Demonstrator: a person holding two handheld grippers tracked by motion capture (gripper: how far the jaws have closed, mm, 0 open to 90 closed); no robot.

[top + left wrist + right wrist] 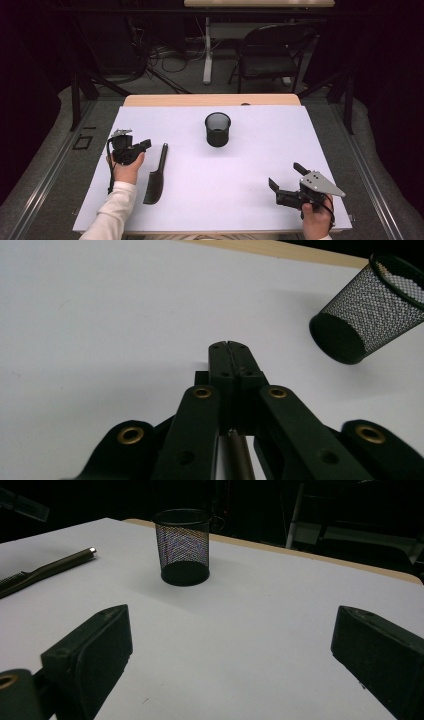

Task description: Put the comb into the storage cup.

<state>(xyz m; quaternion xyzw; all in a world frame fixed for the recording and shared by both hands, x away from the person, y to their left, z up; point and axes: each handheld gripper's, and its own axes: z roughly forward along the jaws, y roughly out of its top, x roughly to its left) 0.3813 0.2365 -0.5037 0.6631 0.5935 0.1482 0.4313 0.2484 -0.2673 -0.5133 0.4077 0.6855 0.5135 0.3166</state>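
1. The comb (156,176) lies flat on the white sheet of the bench (250,165), at the left side, its slim handle pointing away from you and its toothed end toward you. Your left gripper (142,145) sits just beside the handle end, apart from it as far as the high view tells.
2. The left jaws are closed tip to tip on nothing; the left gripper view shows them pressed together over bare bench. Open them wide before you go for the comb, or they will only nudge it along the sheet.
3. Take the narrow handle rather than the toothed part. It looks the firmer place, and the teeth would likely flex or slip between the pads.
4. The comb lies low, so bring the jaws down steeply, one on each side of the handle, until the tips nearly touch the sheet, then close. A shallow approach would probably ride over it.
5. Lift straight up a little first and check that the comb hangs steady.
6. The mesh cup (218,129) stands upright near the far middle of the bench, well apart from the comb; if the comb belongs there, lower it in handle end down.
7. Your right gripper (287,182) rests at the near right with its jaws wide apart and empty. Keep it there, ready to steady the cup if it tips.
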